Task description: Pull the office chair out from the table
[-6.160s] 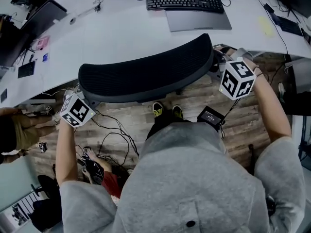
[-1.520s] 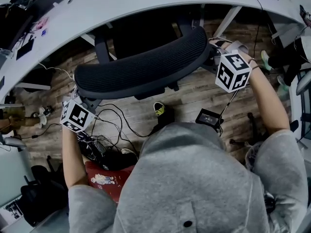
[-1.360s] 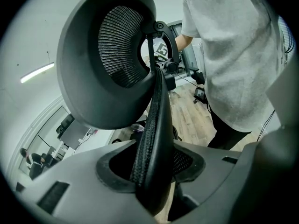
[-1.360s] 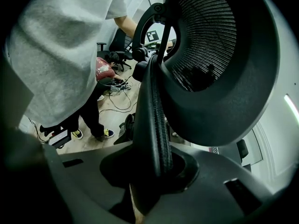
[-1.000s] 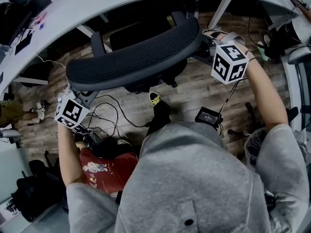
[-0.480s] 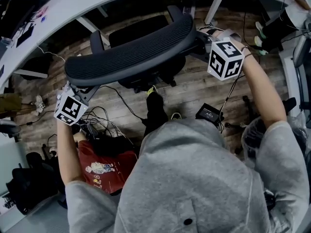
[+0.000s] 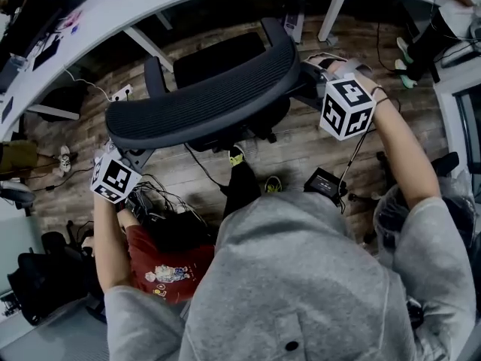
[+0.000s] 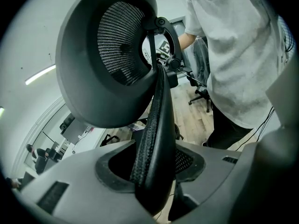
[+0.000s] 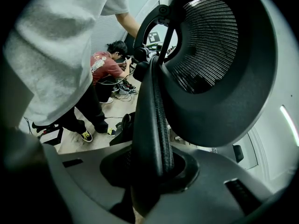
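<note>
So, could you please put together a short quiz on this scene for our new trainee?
1. True or false: the left claw is empty.
2. The right claw is shut on: A the backrest edge; B an armrest; C a table leg.
3. What colour shirt does the crouching person by the floor cables wear?
Key: 1 false, it clamps the backrest's edge; 2 A; 3 red.
</note>
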### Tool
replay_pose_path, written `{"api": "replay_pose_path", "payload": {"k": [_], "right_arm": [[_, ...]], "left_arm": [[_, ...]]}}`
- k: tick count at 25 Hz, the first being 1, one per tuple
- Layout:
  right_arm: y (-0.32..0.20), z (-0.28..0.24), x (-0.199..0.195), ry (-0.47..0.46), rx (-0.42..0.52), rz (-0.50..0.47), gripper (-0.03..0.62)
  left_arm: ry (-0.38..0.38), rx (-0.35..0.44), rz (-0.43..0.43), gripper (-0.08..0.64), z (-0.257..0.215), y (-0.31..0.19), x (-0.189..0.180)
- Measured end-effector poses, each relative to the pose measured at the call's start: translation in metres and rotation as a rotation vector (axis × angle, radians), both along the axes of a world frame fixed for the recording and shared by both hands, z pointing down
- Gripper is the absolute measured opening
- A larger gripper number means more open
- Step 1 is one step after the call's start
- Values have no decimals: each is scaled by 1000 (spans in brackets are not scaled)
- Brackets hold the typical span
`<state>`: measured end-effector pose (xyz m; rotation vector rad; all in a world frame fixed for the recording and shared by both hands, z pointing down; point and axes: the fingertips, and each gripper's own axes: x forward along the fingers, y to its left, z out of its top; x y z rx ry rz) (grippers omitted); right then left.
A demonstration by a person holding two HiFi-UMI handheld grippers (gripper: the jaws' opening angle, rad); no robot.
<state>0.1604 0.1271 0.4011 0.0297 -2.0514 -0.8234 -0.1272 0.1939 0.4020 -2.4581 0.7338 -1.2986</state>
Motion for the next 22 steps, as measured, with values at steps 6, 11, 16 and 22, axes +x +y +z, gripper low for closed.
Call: {"api": "replay_pose_path", "payload": {"k": [6,11,16,22], "right_arm": [[12,5,6,16,-16,15,107],[19,7,7,39,-32,40,107],[30,6,6,59,-42,71,107],[36,7,5,65,15,103,112]], "left_arm": [[5,-2,6,192,5,12,5],[10,5,20,189,4,18,4],[8,11,38,189,3,23,-1],[26,27,56,199,1,29,-2]]}}
